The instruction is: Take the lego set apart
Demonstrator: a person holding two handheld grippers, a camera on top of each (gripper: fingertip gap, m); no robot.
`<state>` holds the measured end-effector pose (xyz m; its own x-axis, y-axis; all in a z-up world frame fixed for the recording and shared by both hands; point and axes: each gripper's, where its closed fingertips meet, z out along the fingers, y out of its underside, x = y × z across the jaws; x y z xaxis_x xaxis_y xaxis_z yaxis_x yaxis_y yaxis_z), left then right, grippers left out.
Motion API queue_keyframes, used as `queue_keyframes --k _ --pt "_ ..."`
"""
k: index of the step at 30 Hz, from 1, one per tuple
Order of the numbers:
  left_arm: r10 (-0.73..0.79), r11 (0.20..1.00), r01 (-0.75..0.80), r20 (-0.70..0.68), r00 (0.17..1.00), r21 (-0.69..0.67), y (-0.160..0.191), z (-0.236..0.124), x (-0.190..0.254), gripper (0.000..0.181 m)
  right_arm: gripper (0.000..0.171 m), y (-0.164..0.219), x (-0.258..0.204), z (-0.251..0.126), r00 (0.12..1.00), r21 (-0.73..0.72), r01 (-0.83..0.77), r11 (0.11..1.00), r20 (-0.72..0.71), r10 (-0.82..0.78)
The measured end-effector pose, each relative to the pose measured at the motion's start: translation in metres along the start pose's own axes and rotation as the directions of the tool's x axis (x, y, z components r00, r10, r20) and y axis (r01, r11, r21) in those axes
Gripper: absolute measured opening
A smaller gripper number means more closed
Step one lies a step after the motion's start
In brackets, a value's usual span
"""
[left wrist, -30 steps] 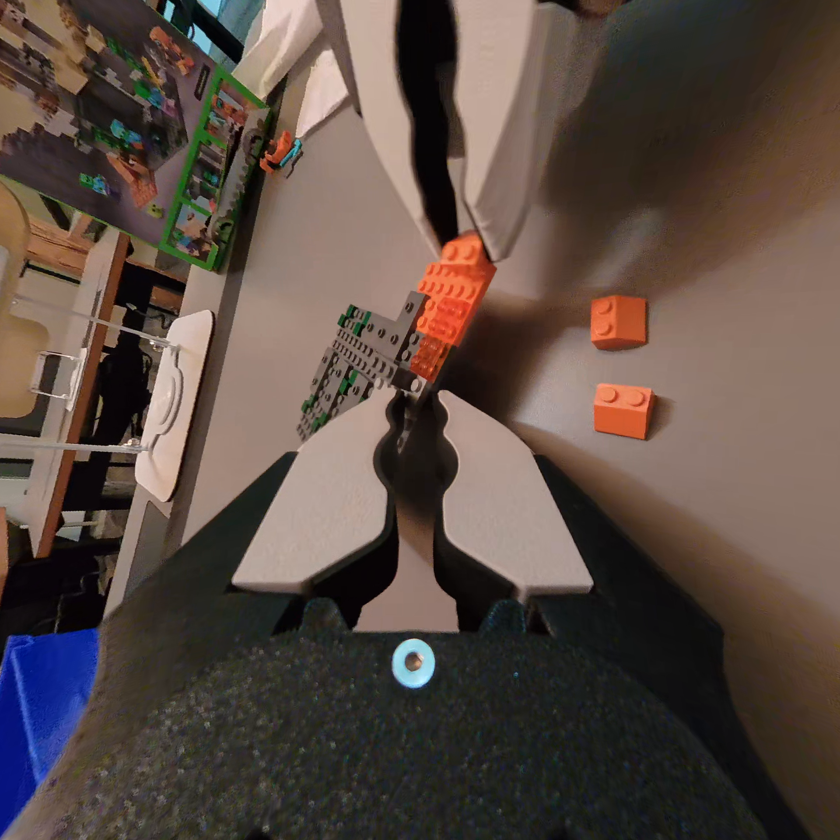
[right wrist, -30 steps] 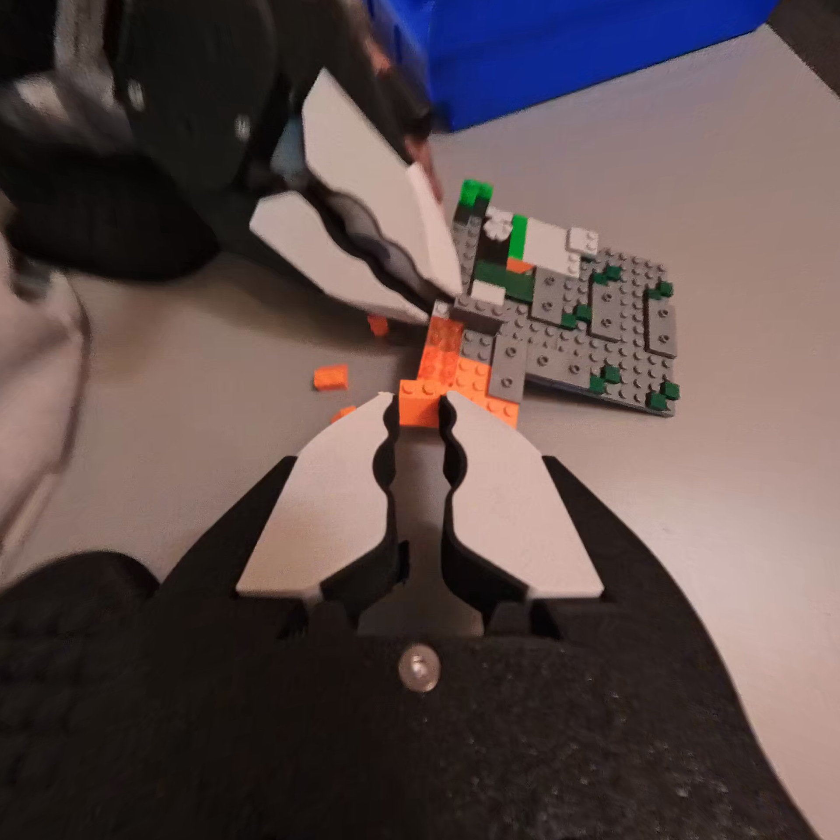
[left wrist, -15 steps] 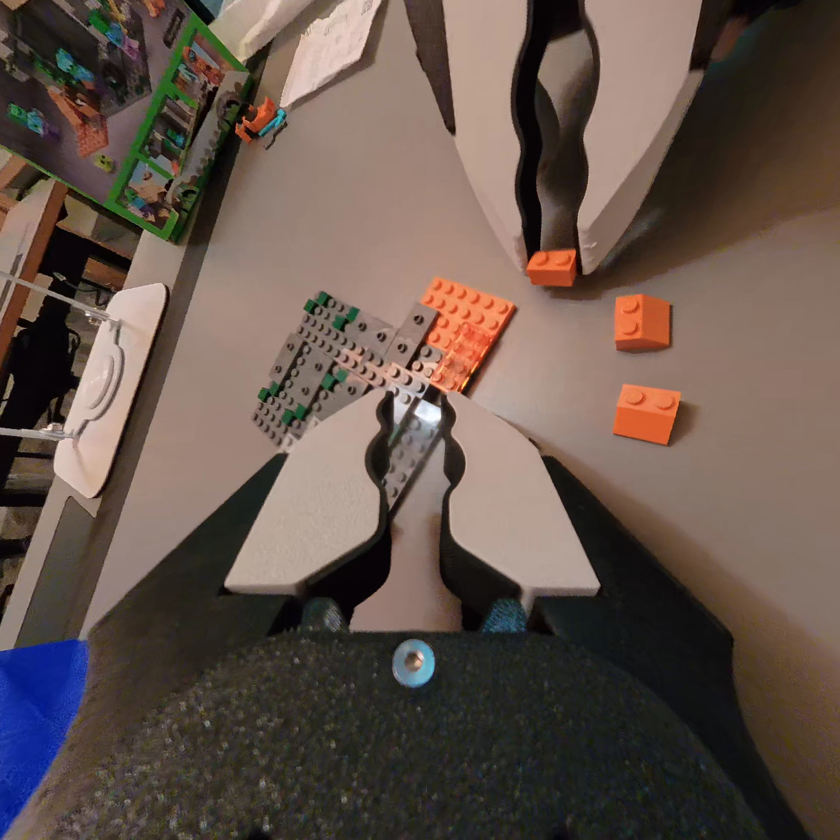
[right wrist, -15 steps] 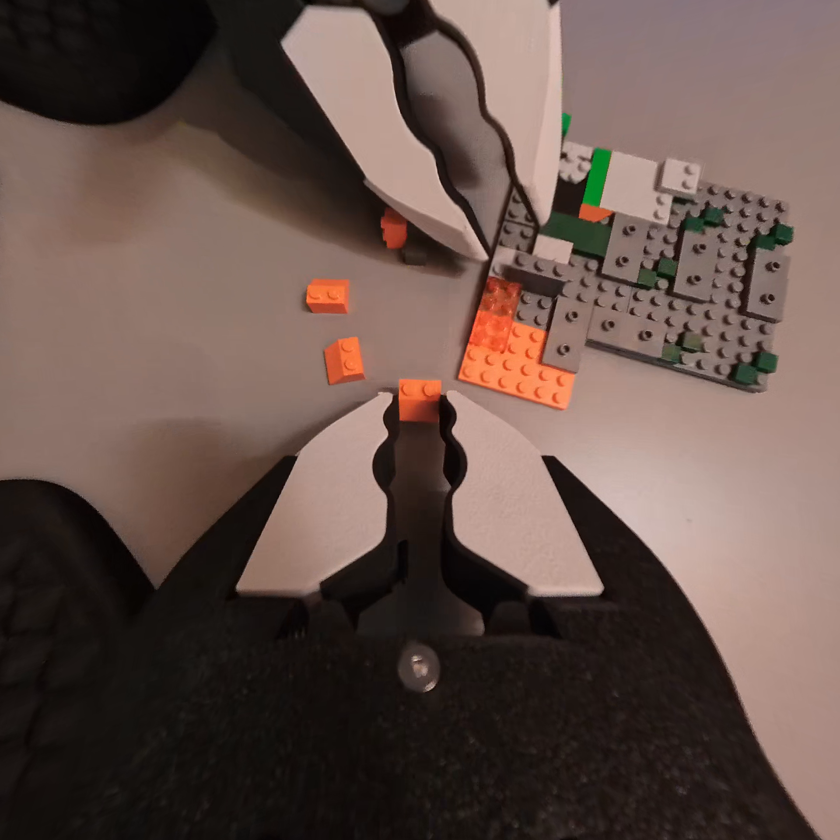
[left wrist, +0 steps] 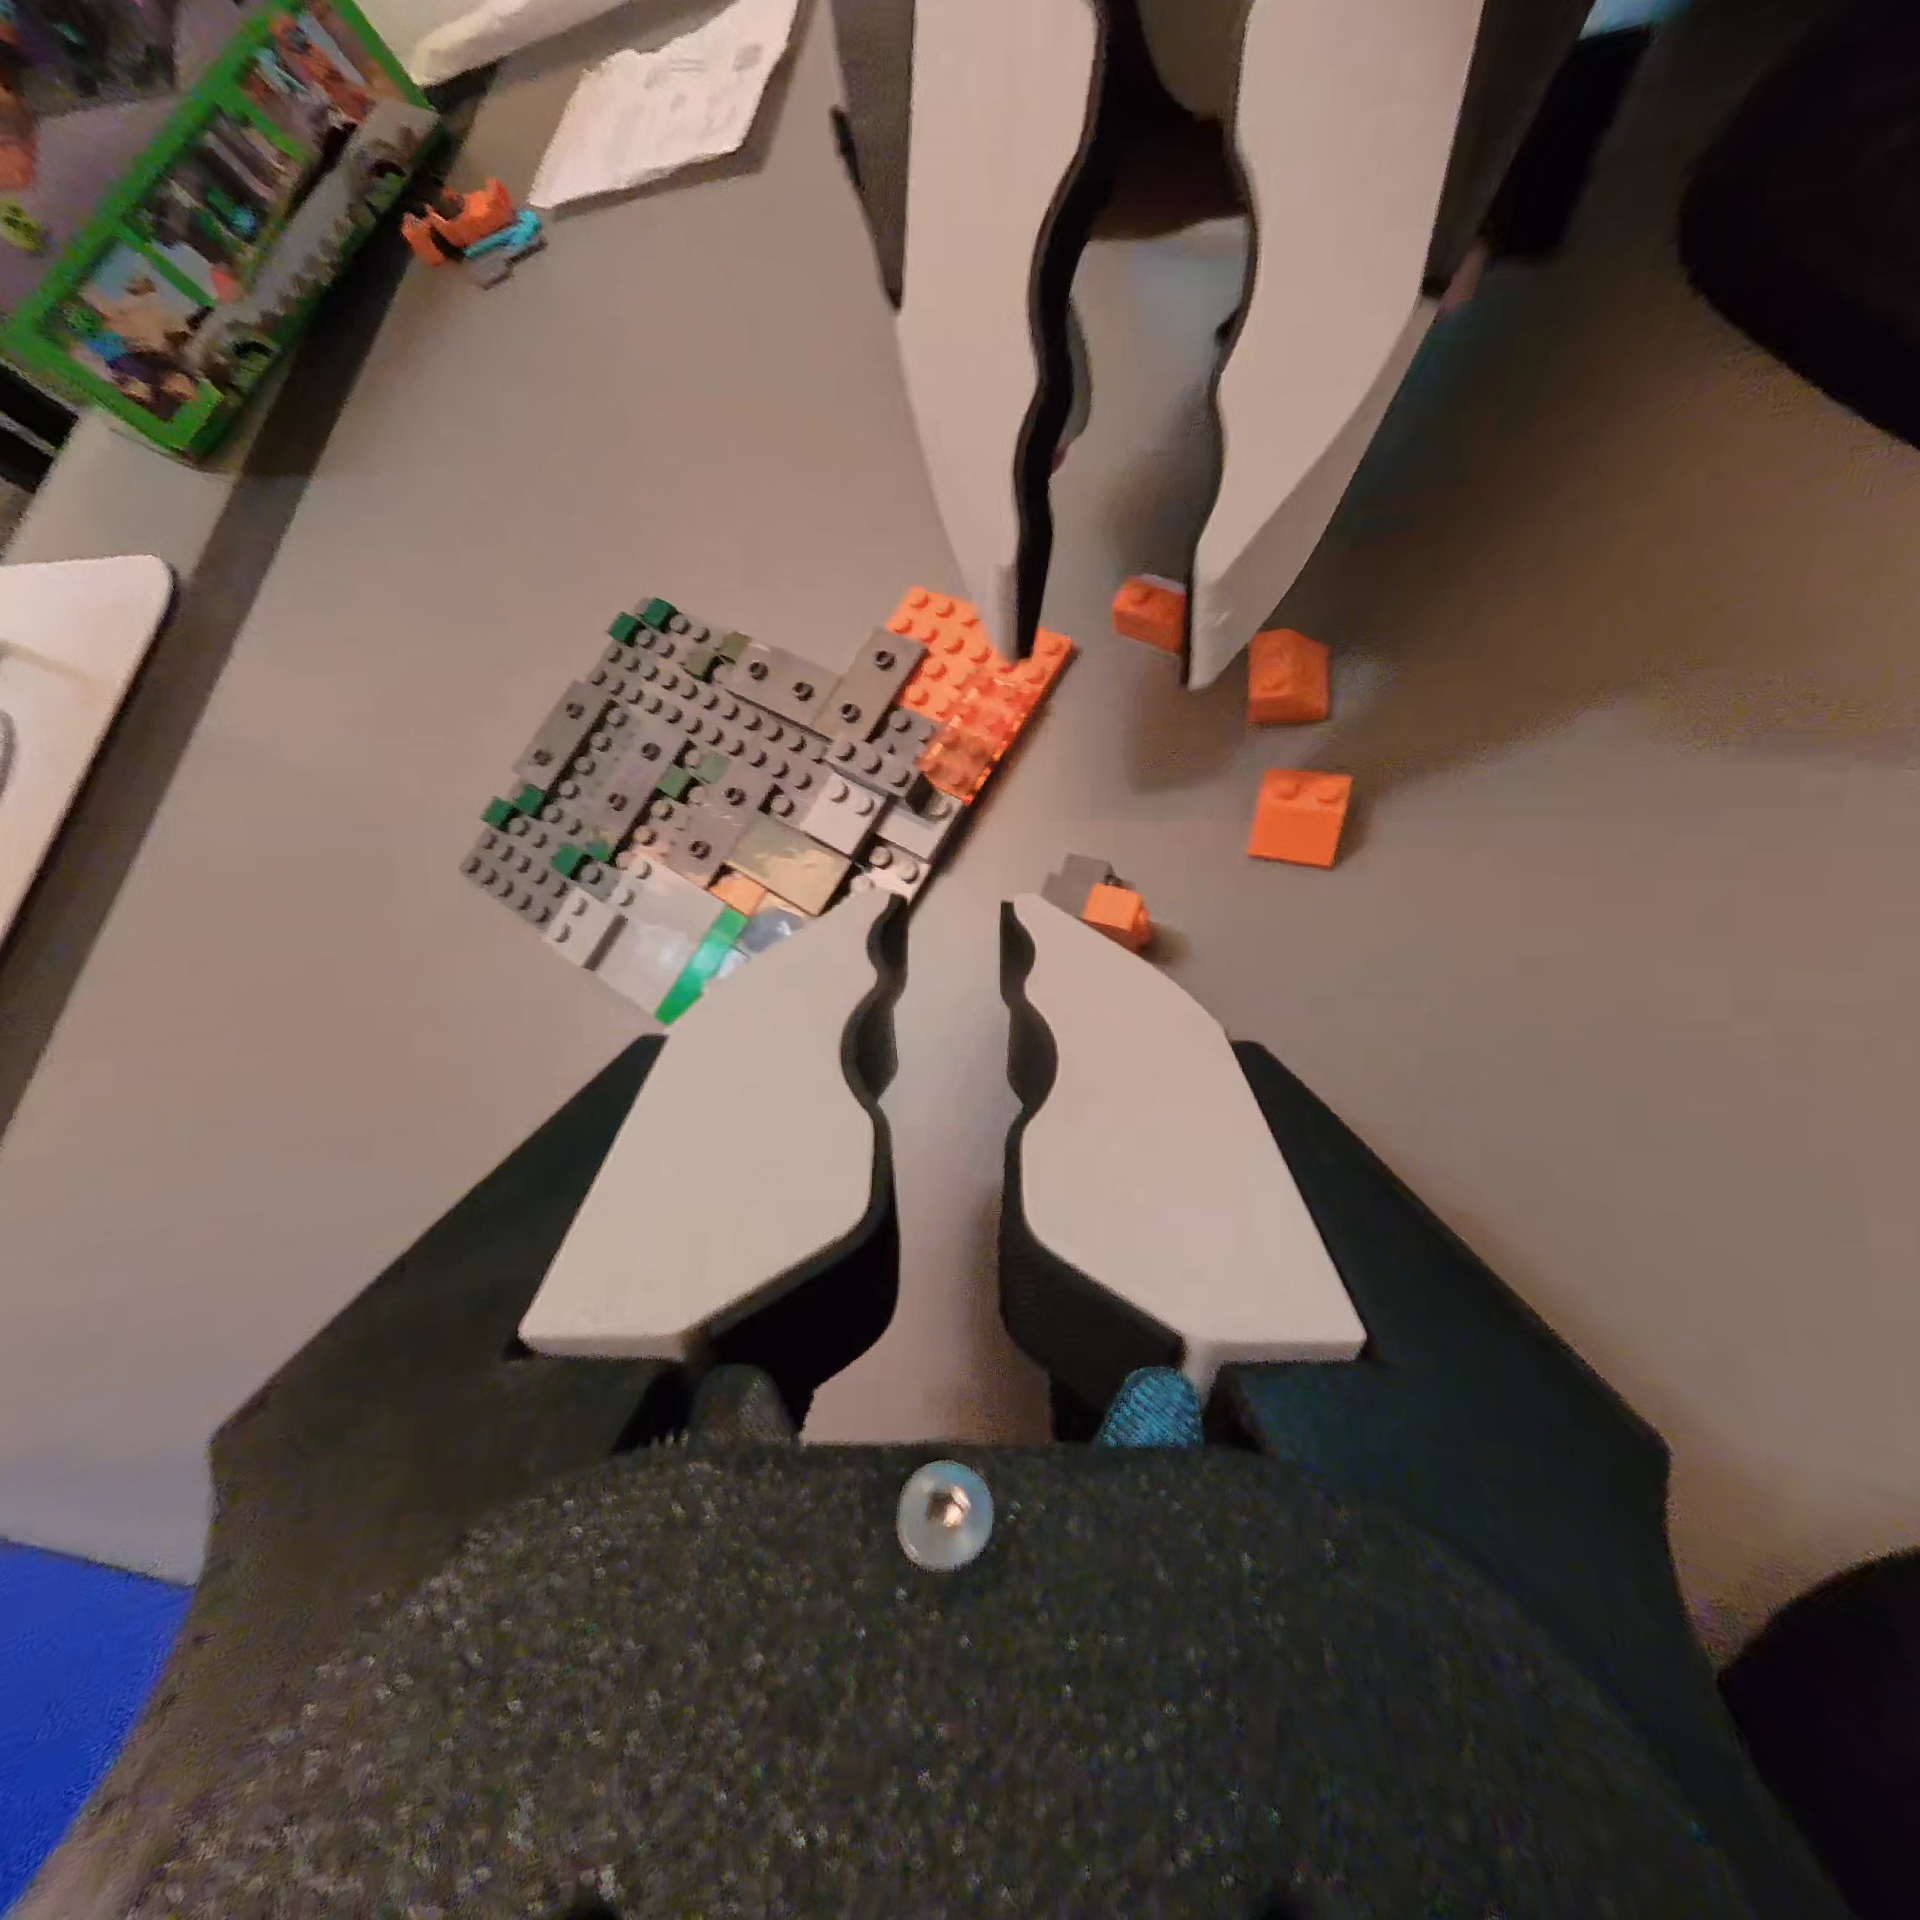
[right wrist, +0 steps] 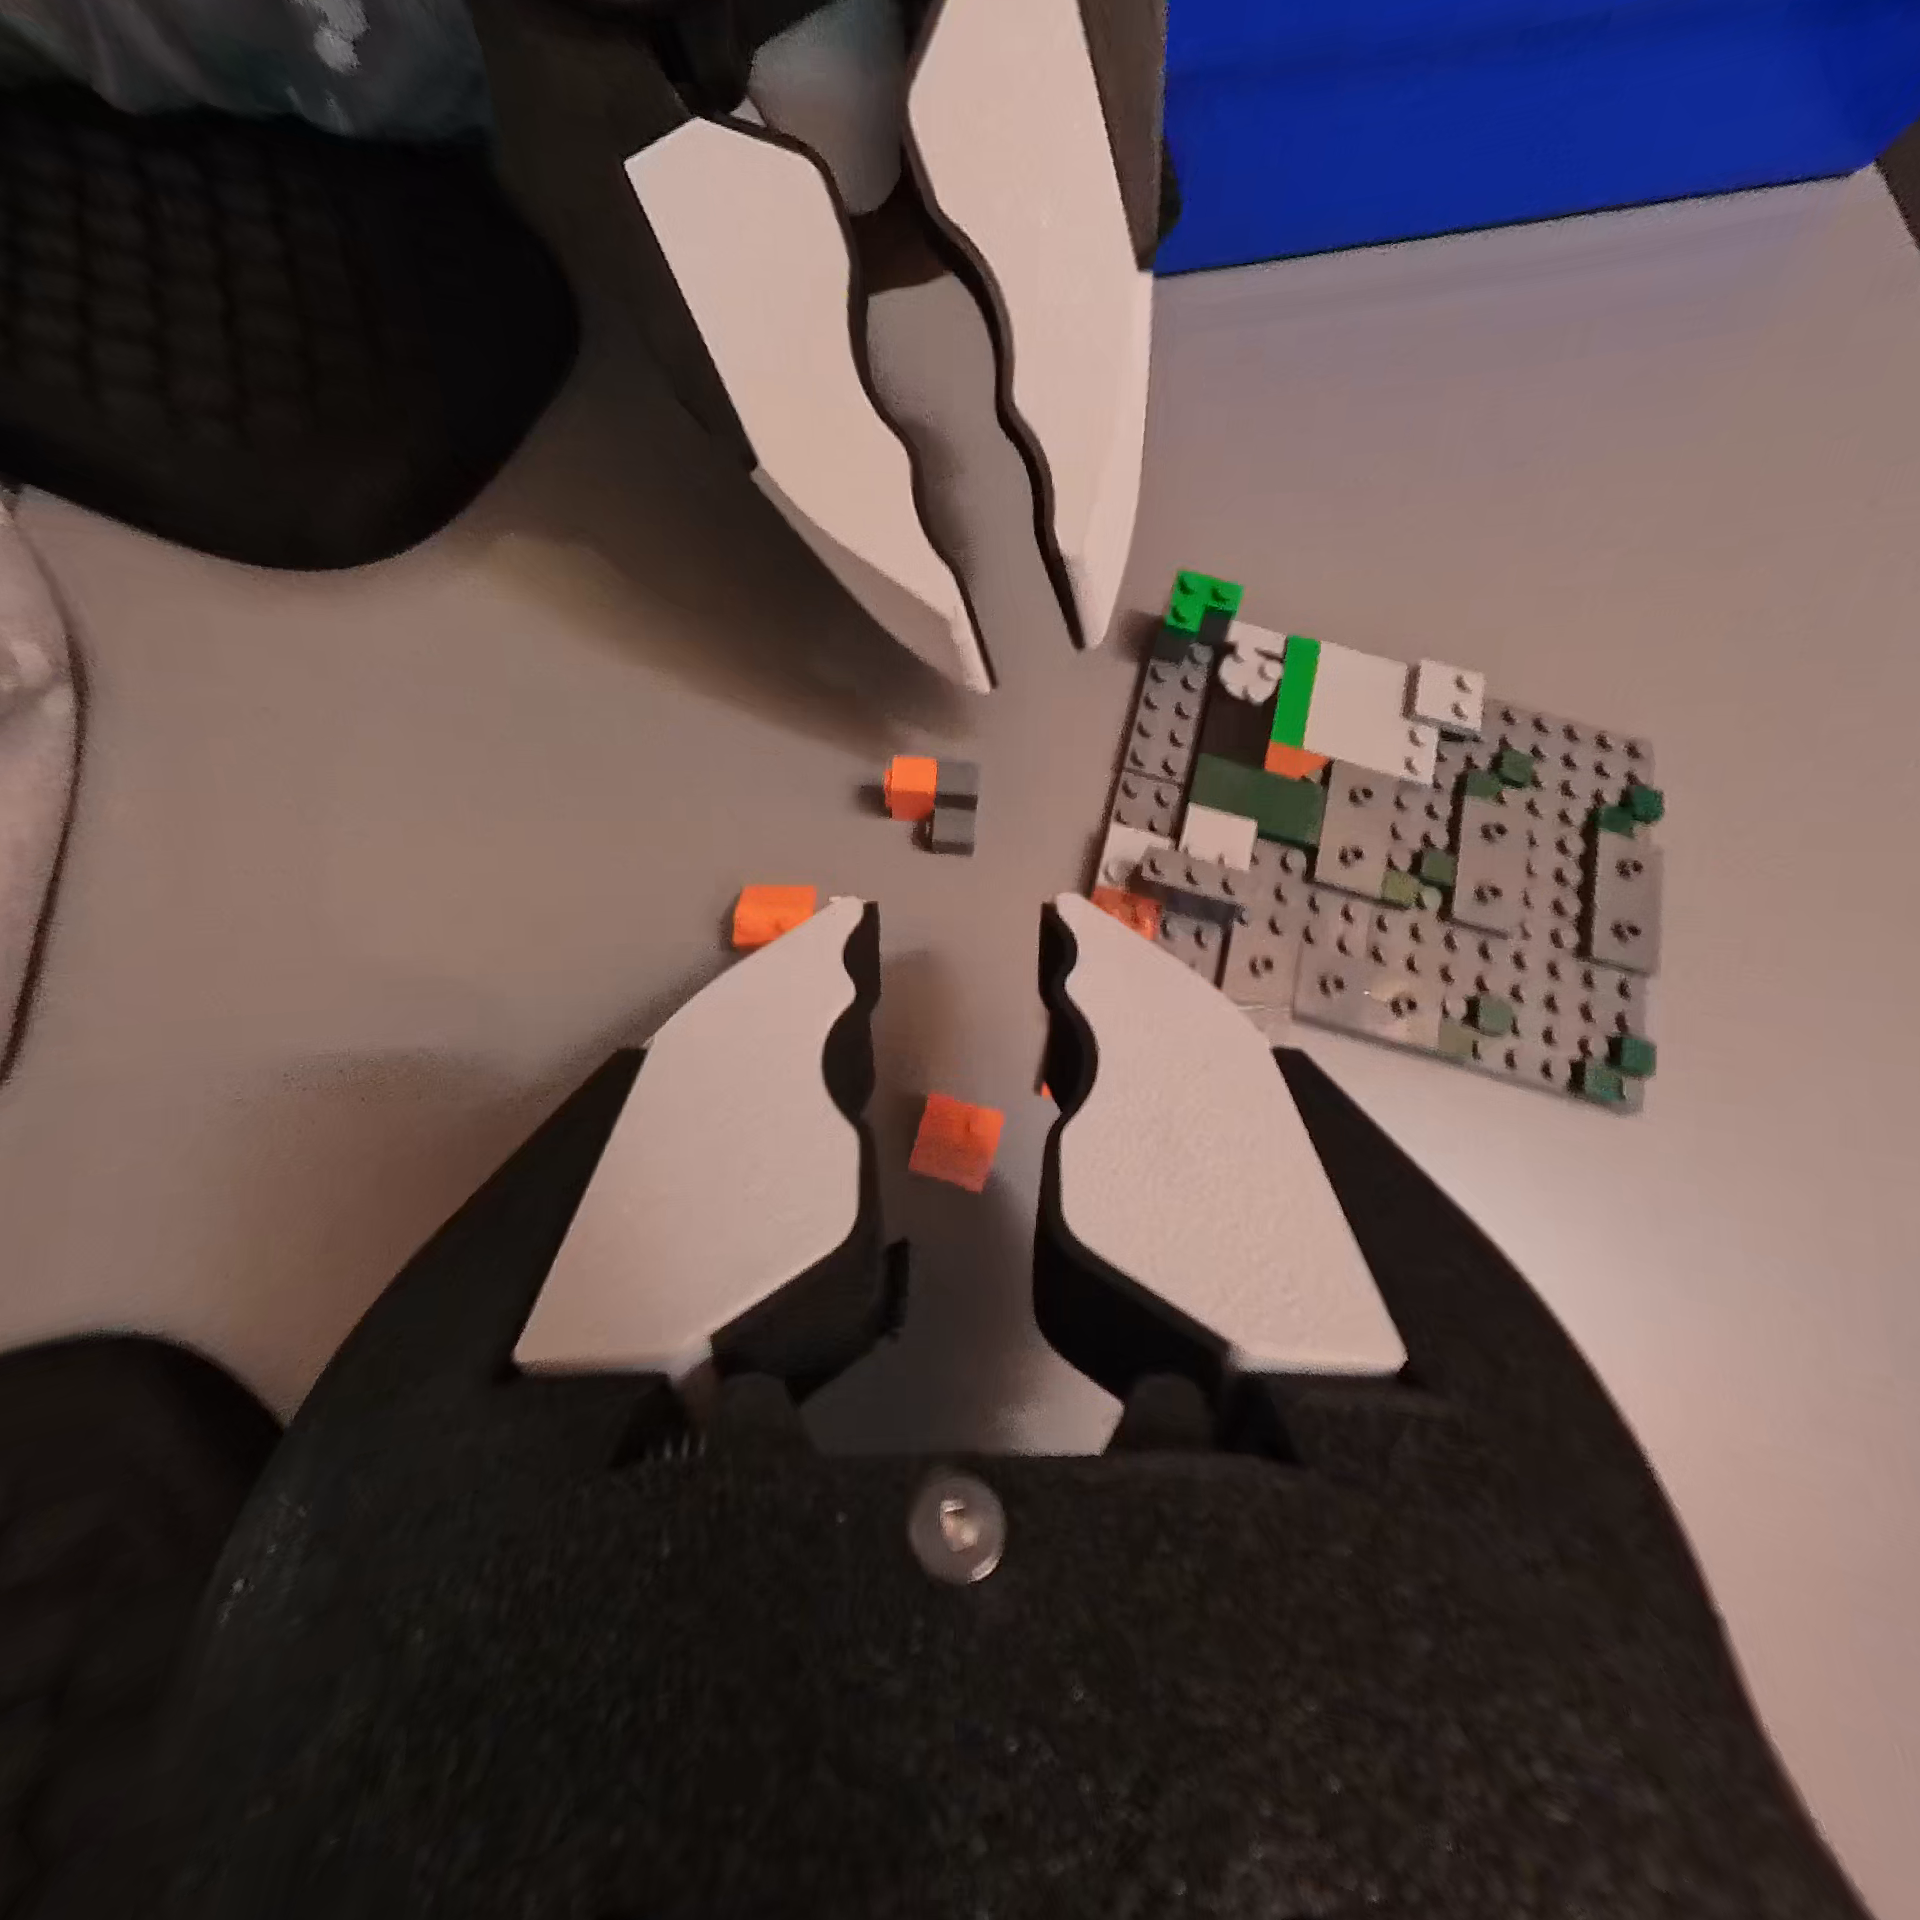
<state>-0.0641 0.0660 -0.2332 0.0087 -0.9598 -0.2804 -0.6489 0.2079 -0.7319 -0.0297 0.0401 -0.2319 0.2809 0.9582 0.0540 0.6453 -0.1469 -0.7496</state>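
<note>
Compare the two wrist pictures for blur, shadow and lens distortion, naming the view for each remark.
Left wrist view: dim warm light, the far right gripper casts a soft shadow on the table; edges bend, so the green box leans. Right wrist view: the orange brick seen between the open fingers is smeared, the grey baseplate soft, and the blue bin bows at the frame edge.

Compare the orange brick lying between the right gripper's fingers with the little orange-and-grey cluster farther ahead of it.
The orange brick is a single piece in one colour; the orange-and-grey cluster is several small pieces, apparently still joined. The brick lies between the open right gripper's fingers; the cluster lies beyond its fingertips, nearer the left gripper. Both rest loose on the table, off the grey baseplate.
</note>
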Motion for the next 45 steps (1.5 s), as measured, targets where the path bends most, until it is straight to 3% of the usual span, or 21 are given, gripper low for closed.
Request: queue_keyframes --k 4,12,19,22,29,37,40,45 --pt "-0.034 0.998 0.031 -0.072 0.997 -0.050 0.009 0.001 0.015 0.020 0.029 0.001 -0.001 0.028 0.997 -0.108 0.077 0.991 -0.008 -0.079" --pt "-0.123 0.991 0.111 -0.179 0.976 -0.076 0.018 -0.002 0.032 0.021 0.027 -0.003 -0.004 0.052 0.970 -0.179 0.245 0.953 0.055 -0.239" --pt "-0.126 0.990 0.116 -0.148 0.981 -0.075 0.021 0.003 0.030 0.021 0.022 -0.005 -0.006 0.052 0.998 -0.186 0.055 0.981 0.051 -0.046" --pt "-0.130 0.990 0.118 -0.157 0.979 -0.080 0.022 0.005 0.031 0.021 0.038 -0.006 -0.008 0.049 0.999 -0.162 0.001 0.987 0.054 0.008" --pt "-0.132 0.989 0.117 -0.185 0.974 -0.088 0.016 0.007 0.040 0.021 0.035 0.001 -0.011 0.037 0.987 -0.126 0.122 0.984 0.118 -0.108" --pt "-0.180 0.978 0.166 -0.110 0.977 -0.123 0.020 0.016 0.029 0.019 0.025 0.003 -0.010 0.044 0.987 -0.164 0.144 0.976 0.094 -0.130" --pt "-0.153 0.982 0.142 -0.087 0.984 -0.127 0.022 0.016 0.025 0.012 0.021 0.006 -0.011 0.040 0.987 -0.173 0.146 0.974 0.095 -0.131" --pt "-0.113 0.990 0.103 -0.104 0.988 -0.099 0.020 0.016 0.029 0.014 0.022 0.006 -0.009 0.042 0.991 -0.167 0.120 0.979 0.086 -0.107"
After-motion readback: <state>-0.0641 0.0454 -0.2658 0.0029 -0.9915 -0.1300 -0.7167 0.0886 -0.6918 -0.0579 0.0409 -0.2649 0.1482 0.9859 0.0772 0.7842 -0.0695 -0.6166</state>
